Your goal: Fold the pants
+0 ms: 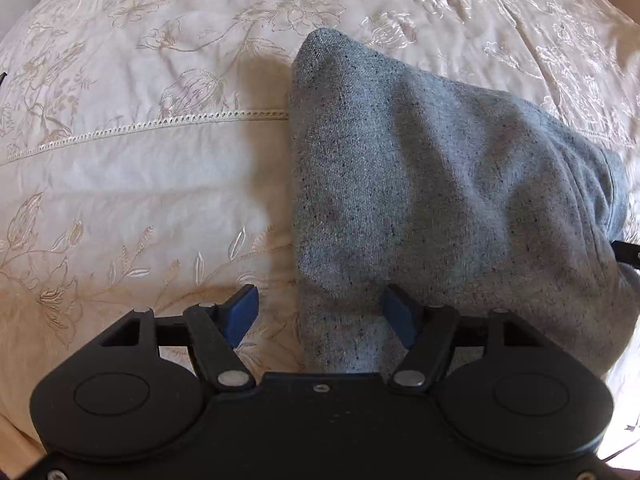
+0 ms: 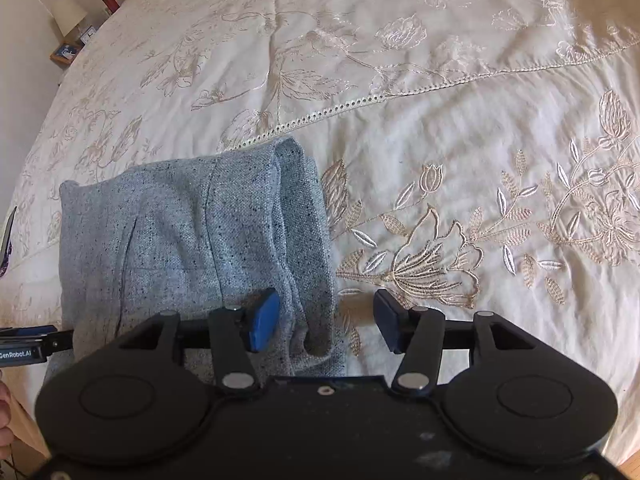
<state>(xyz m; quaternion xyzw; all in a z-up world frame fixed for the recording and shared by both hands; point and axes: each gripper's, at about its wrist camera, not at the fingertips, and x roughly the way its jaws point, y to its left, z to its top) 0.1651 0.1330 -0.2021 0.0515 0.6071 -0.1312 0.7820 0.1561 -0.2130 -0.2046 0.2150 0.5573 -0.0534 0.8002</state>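
Observation:
Grey speckled pants [image 1: 432, 184] lie folded into a compact stack on a cream embroidered bedspread [image 1: 140, 160]. My left gripper [image 1: 320, 312] is open, its blue pads astride the stack's near left edge, holding nothing. In the right wrist view the pants [image 2: 192, 240] lie at the left, with layered folded edges along their right side. My right gripper [image 2: 326, 320] is open over the stack's near right corner, holding nothing. The left gripper's tip [image 2: 36, 340] shows at the left edge of the right wrist view.
The bedspread [image 2: 440, 140] has a lace seam [image 2: 360, 104] running across it. A bedside table with a lamp [image 2: 70, 16] and small items stands beyond the bed's far left corner. A wooden bed edge shows at bottom left.

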